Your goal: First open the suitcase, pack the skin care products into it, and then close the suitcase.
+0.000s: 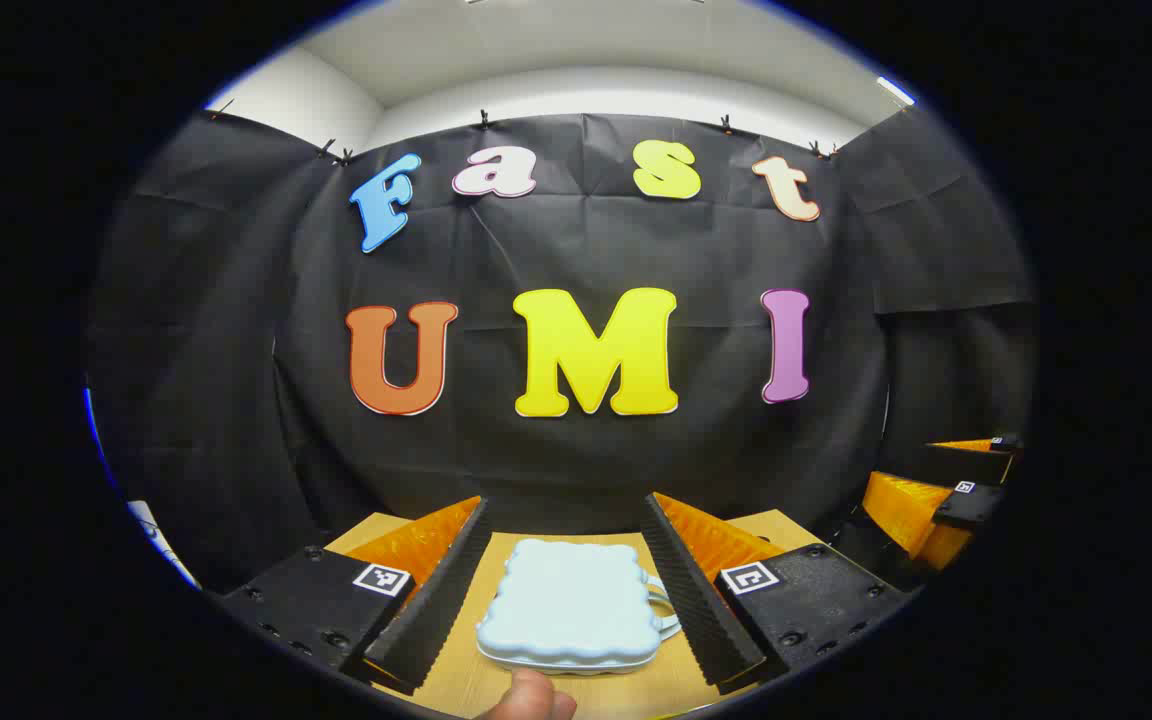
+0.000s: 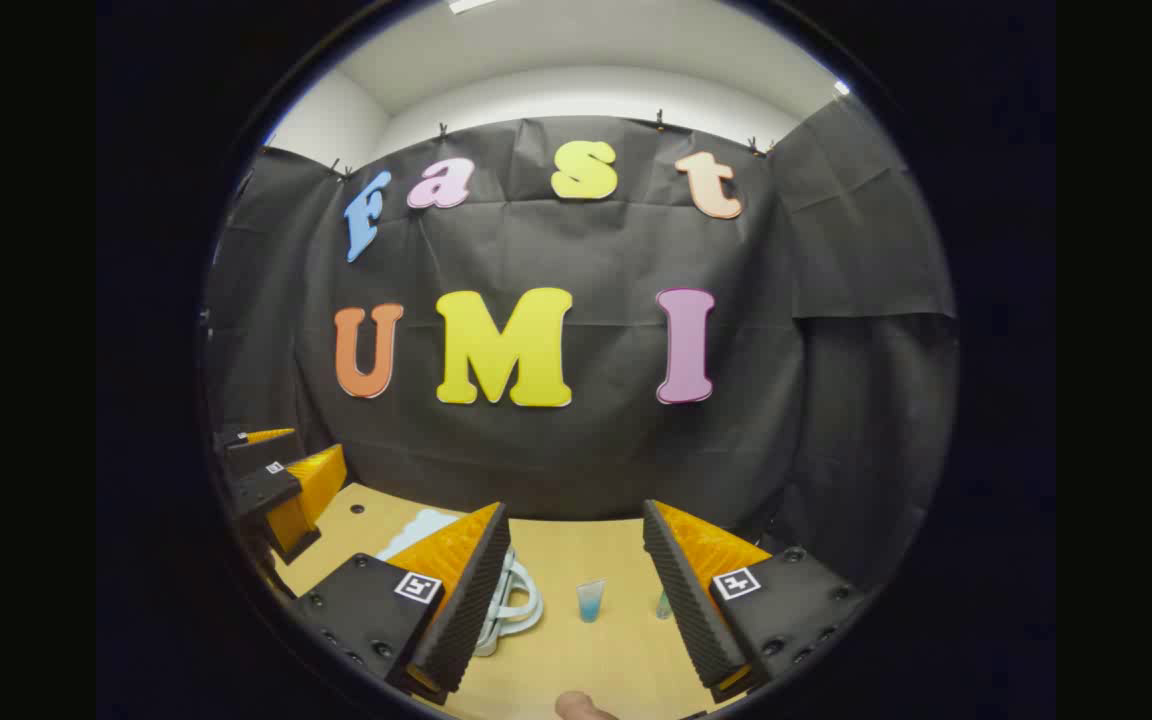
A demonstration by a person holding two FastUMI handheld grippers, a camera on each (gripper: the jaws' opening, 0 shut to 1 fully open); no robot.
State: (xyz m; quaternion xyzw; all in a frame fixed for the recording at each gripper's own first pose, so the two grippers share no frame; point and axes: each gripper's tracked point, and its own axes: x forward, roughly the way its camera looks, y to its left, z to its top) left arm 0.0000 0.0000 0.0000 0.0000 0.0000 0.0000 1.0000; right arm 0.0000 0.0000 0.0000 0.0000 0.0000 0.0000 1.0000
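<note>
A small pale blue suitcase (image 1: 571, 605) with a wavy edge lies flat and closed on the wooden table (image 1: 496, 680), its handle (image 1: 664, 610) on the right. My left gripper (image 1: 566, 585) stands open above it, a finger on each side, not touching. In the right gripper view the suitcase (image 2: 418, 528) and its handle (image 2: 516, 600) peek from behind the left finger (image 2: 461, 590). My right gripper (image 2: 576, 590) is open over the table. A small blue bottle (image 2: 591, 600) stands between its fingers, farther off. A second small bottle (image 2: 665, 604) is partly hidden by the right finger.
The other gripper (image 1: 946, 495) shows at the right edge of the left gripper view, and at the left (image 2: 281, 480) of the right gripper view. A fingertip (image 1: 531, 695) of the person's hand is at the bottom. The black cloth wall closes off the back of the table.
</note>
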